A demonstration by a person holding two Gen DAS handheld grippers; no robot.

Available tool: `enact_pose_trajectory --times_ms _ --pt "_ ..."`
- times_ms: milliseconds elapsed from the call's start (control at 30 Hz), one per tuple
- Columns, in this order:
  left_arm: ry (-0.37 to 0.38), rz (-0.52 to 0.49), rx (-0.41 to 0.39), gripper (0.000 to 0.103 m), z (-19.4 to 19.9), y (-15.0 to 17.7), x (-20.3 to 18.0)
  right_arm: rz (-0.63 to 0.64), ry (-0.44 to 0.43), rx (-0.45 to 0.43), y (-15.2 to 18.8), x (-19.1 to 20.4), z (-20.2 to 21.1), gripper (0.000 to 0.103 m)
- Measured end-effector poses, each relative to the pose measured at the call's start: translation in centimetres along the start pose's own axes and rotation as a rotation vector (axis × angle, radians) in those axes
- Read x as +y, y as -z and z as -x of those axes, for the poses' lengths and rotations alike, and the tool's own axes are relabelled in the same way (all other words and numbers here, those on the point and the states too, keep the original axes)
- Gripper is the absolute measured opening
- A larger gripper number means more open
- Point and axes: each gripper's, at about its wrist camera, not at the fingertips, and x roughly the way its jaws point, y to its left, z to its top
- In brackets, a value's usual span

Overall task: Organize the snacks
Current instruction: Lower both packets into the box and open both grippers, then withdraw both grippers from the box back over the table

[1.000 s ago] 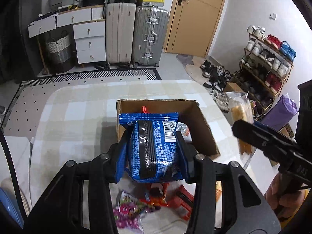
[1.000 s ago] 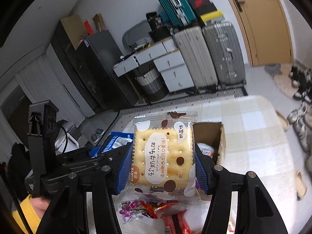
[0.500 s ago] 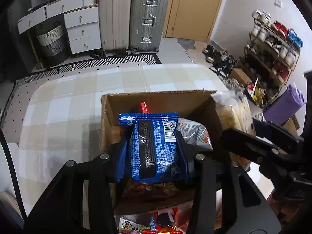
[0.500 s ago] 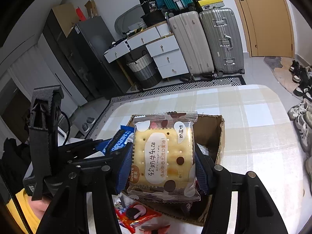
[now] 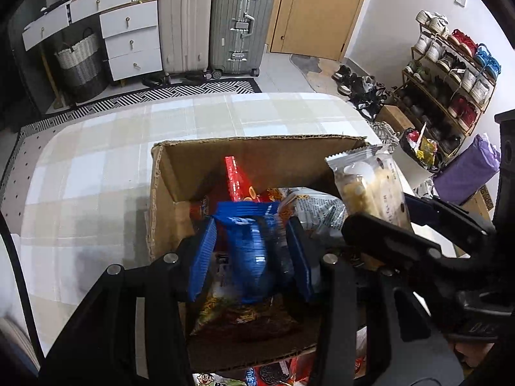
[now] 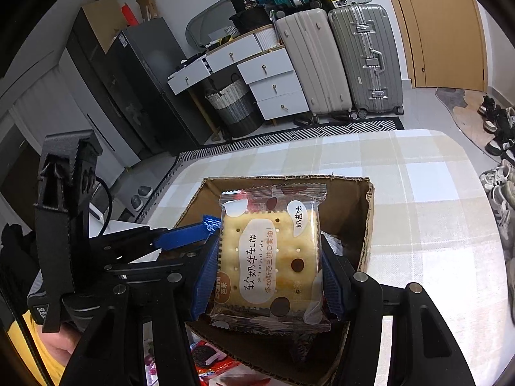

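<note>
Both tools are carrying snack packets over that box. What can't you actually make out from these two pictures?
- Blue packet, left wrist view: print smeared by motion blur.
- Cardboard box contents, right wrist view: mostly hidden behind the cracker packet.
- Loose snacks in front of the box: cut off by the bottom edge.
- Whether the left tool has let go: unclear.

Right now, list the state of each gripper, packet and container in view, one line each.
Left gripper: shut on blue cookie packet, over the box.
Blue cookie packet: held, blurred.
Right gripper: shut on cracker packet.
Cracker packet: held upright above the box, sealed.
Cardboard box: open-topped, partly filled with snacks.
Red packet: standing on end inside the box.
Door: closed.
</note>
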Motion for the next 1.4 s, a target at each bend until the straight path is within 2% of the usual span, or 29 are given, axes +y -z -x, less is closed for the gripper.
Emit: enact_pose_trajectory --times_ms 400,533,767,867,1067,1167,1267,1333,1400 --pt "-0.01 0.017 0.008 0.043 1.3 1.4 0.8 0.015 0.045 0.025 0.2 0.4 -0.9 0.059" --pt "-0.02 0.034 0.004 0.05 2.1 1.8 1.1 0.01 0.058 0.049 0.2 0.5 -1.0 0.059" --pt "-0.023 0.036 -0.006 0.06 3.9 2.8 1.0 0.012 0.067 0.036 0.4 0.6 0.3 0.061" --pt "-0.027 0.031 -0.012 0.06 5.0 3.2 0.7 0.025 0.076 0.025 0.6 0.9 1.3 0.061" --pt "-0.045 0.025 -0.037 0.07 8.2 4.6 -0.6 0.02 0.076 0.007 1.0 1.6 3.7 0.062" --pt "-0.044 0.025 -0.053 0.072 10.2 5.5 -1.3 0.031 0.083 -0.007 1.4 2.3 5.5 0.066" --pt "-0.051 0.027 -0.068 0.075 12.6 6.5 -1.8 0.044 0.087 -0.017 1.9 3.1 7.3 0.066" --pt "-0.048 0.044 -0.096 0.08 14.6 7.7 -2.0 0.051 0.092 -0.024 2.2 3.7 8.6 0.066" --pt "-0.04 0.06 -0.124 0.08 16.6 9.1 -2.4 0.068 0.096 -0.041 2.9 4.5 10.0 0.067"
